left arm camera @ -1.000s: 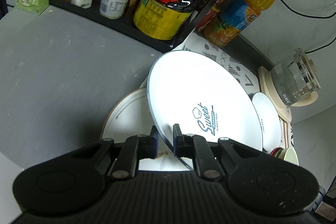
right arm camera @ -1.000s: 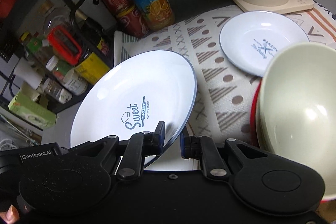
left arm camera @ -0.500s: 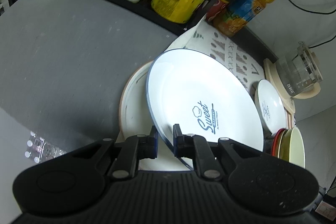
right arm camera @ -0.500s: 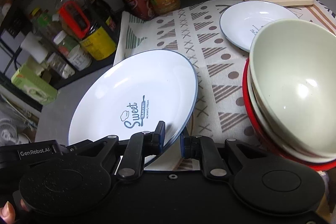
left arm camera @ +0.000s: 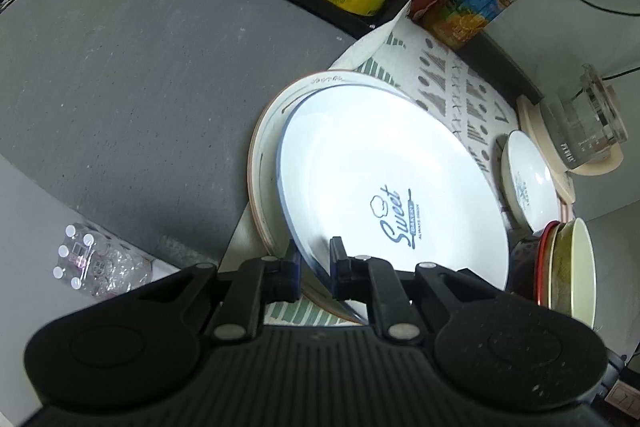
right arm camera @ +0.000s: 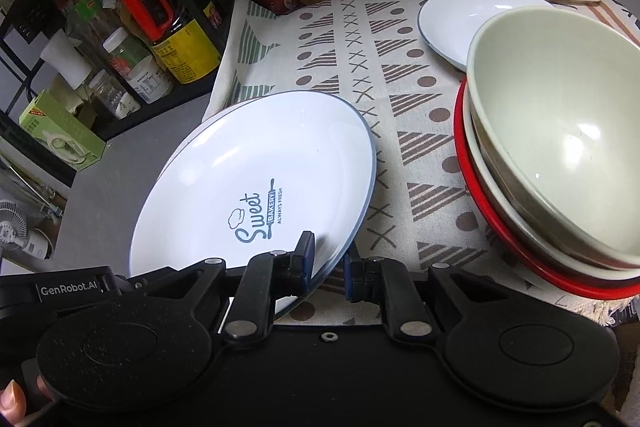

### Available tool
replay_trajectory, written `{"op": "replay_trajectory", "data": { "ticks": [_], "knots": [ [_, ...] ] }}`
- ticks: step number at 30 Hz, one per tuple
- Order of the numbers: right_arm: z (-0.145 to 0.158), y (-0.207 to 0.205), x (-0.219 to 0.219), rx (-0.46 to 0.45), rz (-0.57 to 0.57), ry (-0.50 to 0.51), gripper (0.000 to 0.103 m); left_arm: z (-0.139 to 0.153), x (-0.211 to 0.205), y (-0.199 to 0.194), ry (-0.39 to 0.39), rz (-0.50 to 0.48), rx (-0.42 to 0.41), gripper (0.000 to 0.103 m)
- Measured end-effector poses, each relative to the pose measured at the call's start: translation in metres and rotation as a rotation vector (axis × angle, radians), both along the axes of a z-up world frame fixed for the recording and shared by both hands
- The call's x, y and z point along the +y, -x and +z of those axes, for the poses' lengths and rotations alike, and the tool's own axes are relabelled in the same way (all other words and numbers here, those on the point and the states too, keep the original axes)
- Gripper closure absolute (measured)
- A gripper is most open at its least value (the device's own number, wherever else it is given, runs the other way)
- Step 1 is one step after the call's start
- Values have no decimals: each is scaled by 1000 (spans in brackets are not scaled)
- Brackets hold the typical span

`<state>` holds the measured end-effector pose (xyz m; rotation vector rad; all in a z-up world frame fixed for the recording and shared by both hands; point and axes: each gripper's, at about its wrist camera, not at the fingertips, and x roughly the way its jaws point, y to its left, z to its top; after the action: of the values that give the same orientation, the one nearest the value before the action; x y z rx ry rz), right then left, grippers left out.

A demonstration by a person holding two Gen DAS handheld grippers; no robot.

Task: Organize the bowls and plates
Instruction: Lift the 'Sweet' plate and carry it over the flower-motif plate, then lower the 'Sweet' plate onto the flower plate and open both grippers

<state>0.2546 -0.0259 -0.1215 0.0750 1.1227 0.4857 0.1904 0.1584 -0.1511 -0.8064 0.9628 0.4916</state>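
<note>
Both tongs gripping plate, bowls beside

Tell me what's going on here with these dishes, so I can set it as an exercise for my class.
A person is tidying dishes with two handheld tongs. Both the left tongs and the right tongs grip the rim of the large white "Sweet Bakery" plate, held tilted over a bigger beige-rimmed plate lying on the patterned cloth. It is not set down flat yet. To the right, a stack of bowls stands beside a small white plate.
</note>
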Motion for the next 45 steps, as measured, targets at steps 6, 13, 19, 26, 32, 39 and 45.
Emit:
{"op": "replay_trajectory", "data": {
  "ticks": [6, 13, 19, 26, 32, 39, 45],
  "knots": [
    [-2, 0, 2, -34, -6, 10, 89, 1, -3, -6, -9, 0, 31, 91],
    [-12, 2, 3, -19, -21, -1, 90, 17, 0, -1, -79, 4, 85, 87],
    [-13, 3, 8, -36, -3, 22, 88, 18, 8, 5, -96, 33, 99, 85],
    [5, 4, 5, -40, 9, -6, 82, 20, 8, 9, -100, 49, 111, 74],
    [33, 8, 0, -76, 13, -51, 52, 35, 5, 8, -123, 63, 85, 47],
    [66, 3, -17, -167, -20, -87, 20, 54, 2, 0, -163, 62, 48, 26],
    [85, -2, -40, -234, -72, -58, 4, 65, -9, -11, -172, 35, 29, 22]
  ]
}}
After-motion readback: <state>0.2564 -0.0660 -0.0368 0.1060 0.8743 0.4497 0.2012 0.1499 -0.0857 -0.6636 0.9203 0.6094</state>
